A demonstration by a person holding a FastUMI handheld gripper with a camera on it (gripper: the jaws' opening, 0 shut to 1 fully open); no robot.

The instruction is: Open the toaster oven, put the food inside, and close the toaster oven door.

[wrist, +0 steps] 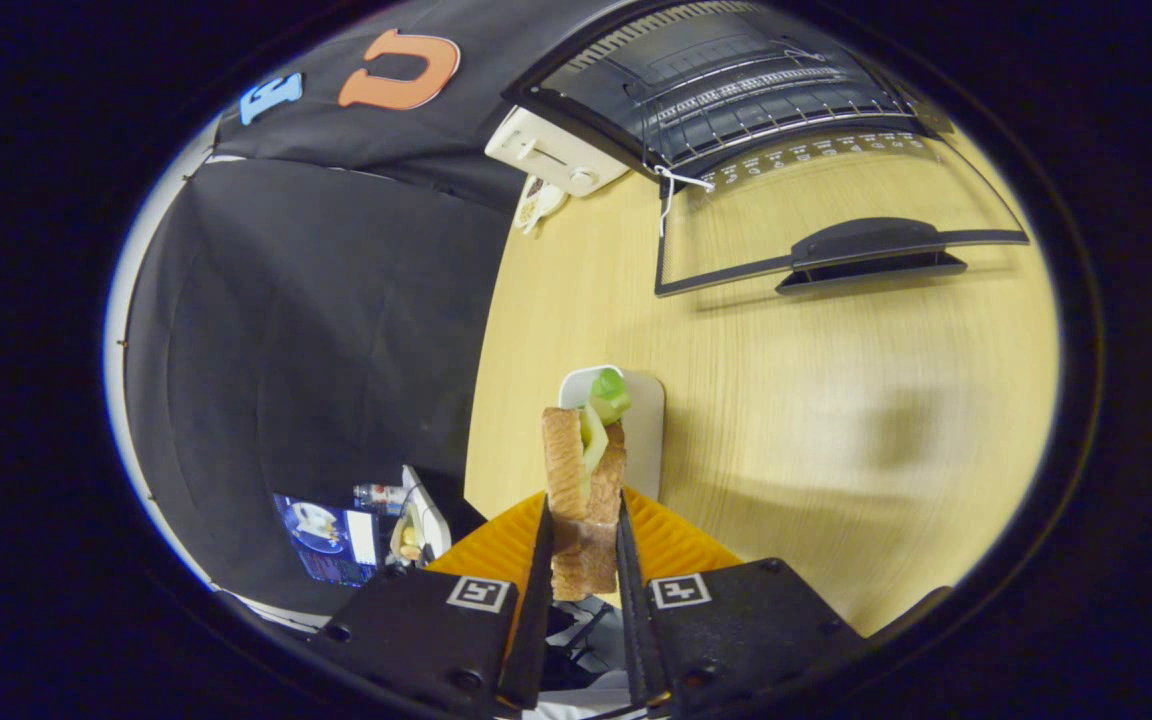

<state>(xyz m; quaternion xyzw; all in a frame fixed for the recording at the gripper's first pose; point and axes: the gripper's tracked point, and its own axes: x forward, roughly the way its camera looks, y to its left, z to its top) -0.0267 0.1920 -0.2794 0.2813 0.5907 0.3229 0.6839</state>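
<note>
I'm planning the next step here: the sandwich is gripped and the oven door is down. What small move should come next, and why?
Probably carry the sandwich forward toward the open oven. The gripper is shut on it, clear above the white plate, and the door lies flat with the rack exposed.

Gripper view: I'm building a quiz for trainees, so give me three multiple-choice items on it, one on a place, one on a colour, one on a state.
1. Where is the sandwich?
A. Between the tool's fingers
B. On the oven rack
C. On the white plate

2. What colour is the table?
A. White
B. Light wood
C. Grey

3. How is the oven door?
A. Shut
B. Taken off
C. Open, folded down

Answers: 1 A, both fingers of the tool press its sides. 2 B, pale wood grain shows. 3 C, the glass door lies flat before the oven, with the rack exposed.
</note>
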